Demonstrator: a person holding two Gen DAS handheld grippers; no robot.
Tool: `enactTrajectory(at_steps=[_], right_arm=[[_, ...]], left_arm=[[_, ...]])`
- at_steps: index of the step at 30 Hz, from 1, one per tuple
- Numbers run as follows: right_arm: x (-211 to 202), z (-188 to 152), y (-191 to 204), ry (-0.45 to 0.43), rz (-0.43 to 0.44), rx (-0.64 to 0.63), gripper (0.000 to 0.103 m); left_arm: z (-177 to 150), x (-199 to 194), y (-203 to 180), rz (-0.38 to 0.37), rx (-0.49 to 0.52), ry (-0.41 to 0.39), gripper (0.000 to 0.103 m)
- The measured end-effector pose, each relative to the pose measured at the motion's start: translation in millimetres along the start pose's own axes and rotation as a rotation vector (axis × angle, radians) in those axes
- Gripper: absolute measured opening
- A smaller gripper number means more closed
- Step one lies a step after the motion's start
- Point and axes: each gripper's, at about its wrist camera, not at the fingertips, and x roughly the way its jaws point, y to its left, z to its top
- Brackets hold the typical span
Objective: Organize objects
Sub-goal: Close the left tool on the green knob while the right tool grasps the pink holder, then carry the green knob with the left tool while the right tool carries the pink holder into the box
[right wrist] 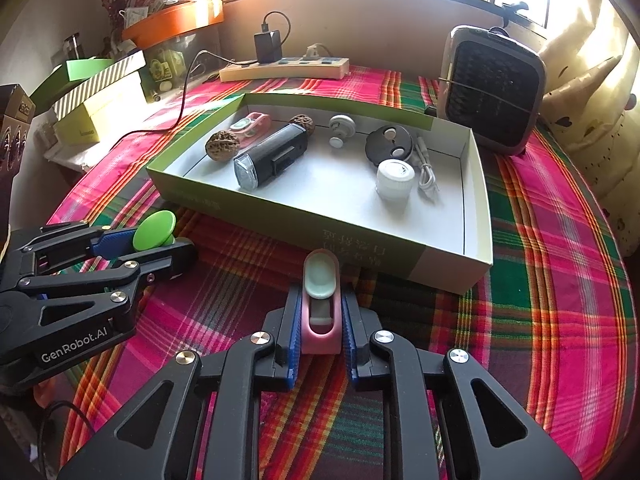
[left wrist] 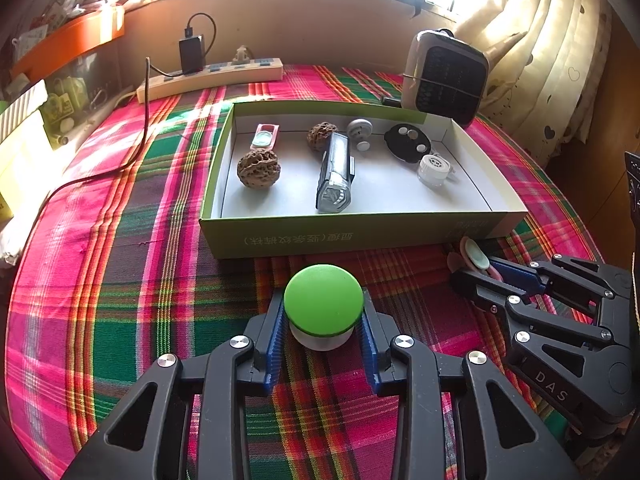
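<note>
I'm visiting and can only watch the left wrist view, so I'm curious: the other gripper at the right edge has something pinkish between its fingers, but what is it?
Observer: The right gripper is shut on a pink clip with a pale green pad on top.
Operator: What's beside the white cap in the box?
Observer: A coiled white cable lies on its right, against the wall of the box.
Operator: And the left gripper from the side?
Observer: The left gripper holds the green-topped knob tilted, just off the box's corner.
</note>
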Motion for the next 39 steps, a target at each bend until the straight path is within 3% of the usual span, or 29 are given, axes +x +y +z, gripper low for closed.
enactTrajectory(at_steps=[4,7,39], right_arm=[[-0.5,-0.3,-1.1,-0.001,0.008,0.009,0.018],[-1.5,-0.9,-1.5,-0.003,0.01,0.012,0.018],[-22.4,3.3,-1.6,-0.044,0.039,0.027,0.018]], left_arm=[[-0.2,-0.9,-0.2,-0.001,0.003,-0.006,0.028],[1.3,-2.3,-1.3,0.0,0.013,-0.012,0.017],[9.5,-25.5,-3.6,-0.019,0.024,-0.064,0.015]])
